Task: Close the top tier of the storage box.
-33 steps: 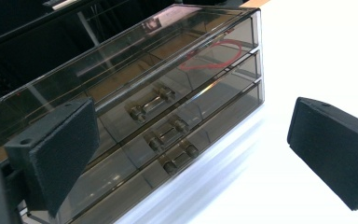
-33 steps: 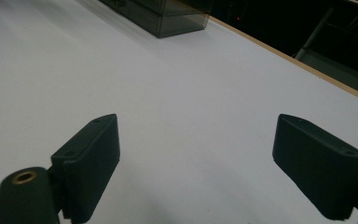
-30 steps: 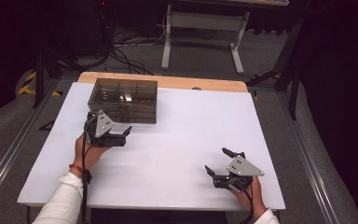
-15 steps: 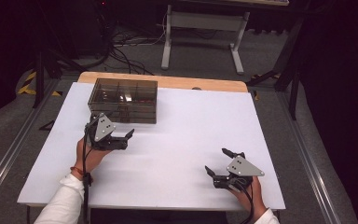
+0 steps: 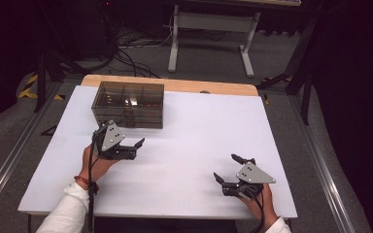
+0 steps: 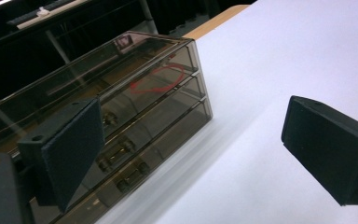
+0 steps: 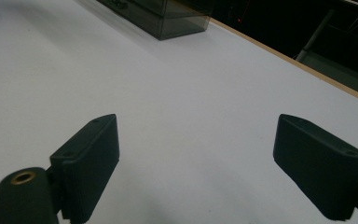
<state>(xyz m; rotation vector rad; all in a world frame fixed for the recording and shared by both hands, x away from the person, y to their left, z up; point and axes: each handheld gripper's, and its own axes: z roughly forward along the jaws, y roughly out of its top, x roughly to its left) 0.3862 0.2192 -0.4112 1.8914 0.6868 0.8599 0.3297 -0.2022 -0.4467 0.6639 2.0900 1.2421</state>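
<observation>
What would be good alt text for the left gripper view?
The left gripper, its black jaws wide apart and holding nothing, points past the front of a smoky transparent drawer box on a white table. A red loop shows inside the box.

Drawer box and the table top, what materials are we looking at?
Drawer box: looks like smoked, see-through plastic with a glossy finish; its contents, including a red loop, show through the walls, which catch reflections. Table top: a matte white sheet with soft shadows and no glare, probably laminate or board, over a wood-coloured slab exposed at the far edge.

Hand-held gripper (image 7: 196, 163) jaws wide apart — bare white table (image 7: 177, 88), smoky drawer box (image 7: 168, 16) beyond.
</observation>
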